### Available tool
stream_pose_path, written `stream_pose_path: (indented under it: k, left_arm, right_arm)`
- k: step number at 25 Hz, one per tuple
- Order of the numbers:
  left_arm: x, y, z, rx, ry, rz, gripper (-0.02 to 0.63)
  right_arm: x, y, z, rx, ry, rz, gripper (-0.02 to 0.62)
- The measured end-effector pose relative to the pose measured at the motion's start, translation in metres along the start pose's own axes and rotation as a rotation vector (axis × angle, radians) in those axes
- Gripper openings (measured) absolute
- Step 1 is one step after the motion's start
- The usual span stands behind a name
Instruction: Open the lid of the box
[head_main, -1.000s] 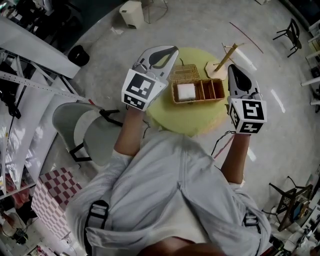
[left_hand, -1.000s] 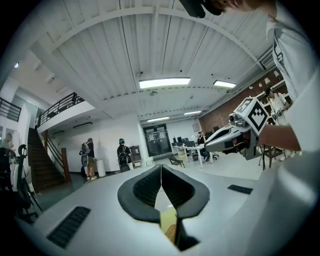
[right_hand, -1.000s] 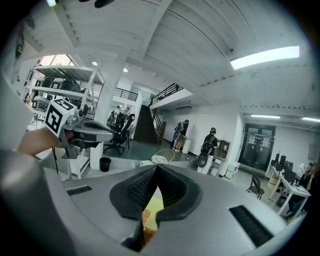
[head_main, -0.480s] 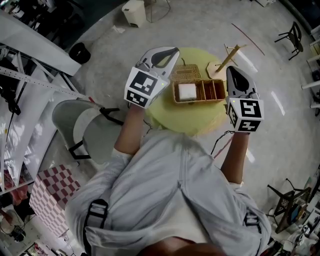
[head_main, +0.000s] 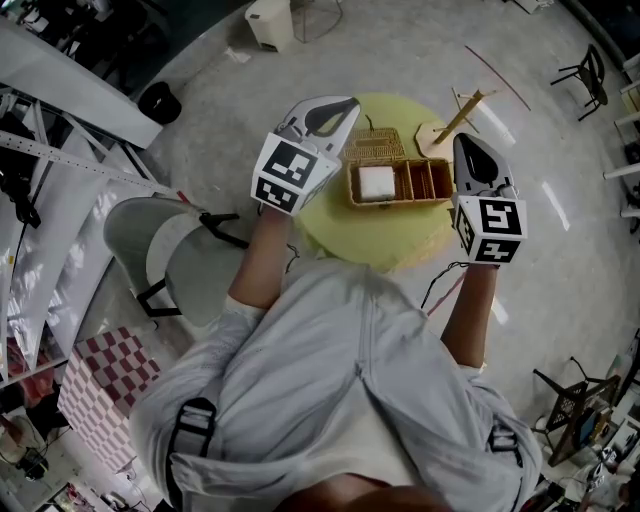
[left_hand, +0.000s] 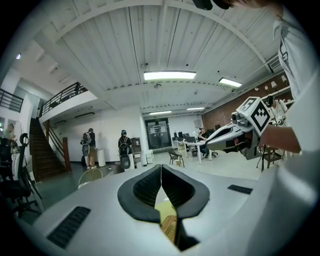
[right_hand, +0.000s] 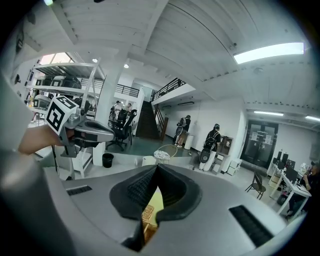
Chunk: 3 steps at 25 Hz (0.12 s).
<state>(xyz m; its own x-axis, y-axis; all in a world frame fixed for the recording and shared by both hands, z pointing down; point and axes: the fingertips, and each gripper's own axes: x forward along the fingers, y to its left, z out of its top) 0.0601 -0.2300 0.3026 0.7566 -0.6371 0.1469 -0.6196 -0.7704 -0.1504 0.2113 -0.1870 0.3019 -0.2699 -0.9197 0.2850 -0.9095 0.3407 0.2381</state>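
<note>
A wicker box with compartments stands on the round yellow table, a white block in its left compartment. Its woven lid lies open behind it. My left gripper hovers left of the box, shut and empty. Right of the box hangs my right gripper, shut with nothing in it. In the left gripper view the pads meet, with table and wicker showing below. The right gripper view shows its pads pressed together above the box corner.
A wooden stand with a slanted stick sits at the table's back right. A grey chair stands to the left. A white bin and a black bin are on the floor beyond. People stand far off in the hall.
Both grippers have drifted only slightly beside the box and stay shut. The box and its open lid have not moved.
</note>
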Motion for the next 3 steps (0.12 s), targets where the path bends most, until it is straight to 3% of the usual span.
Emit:
stream_pose_path:
  k: [3]
  left_arm:
    - [-0.0003,-0.0002,-0.0012,-0.003,0.001,-0.005,0.031]
  right_arm:
    - [0.0017,0.0019,-0.0002,0.001,0.001,0.001,0.023]
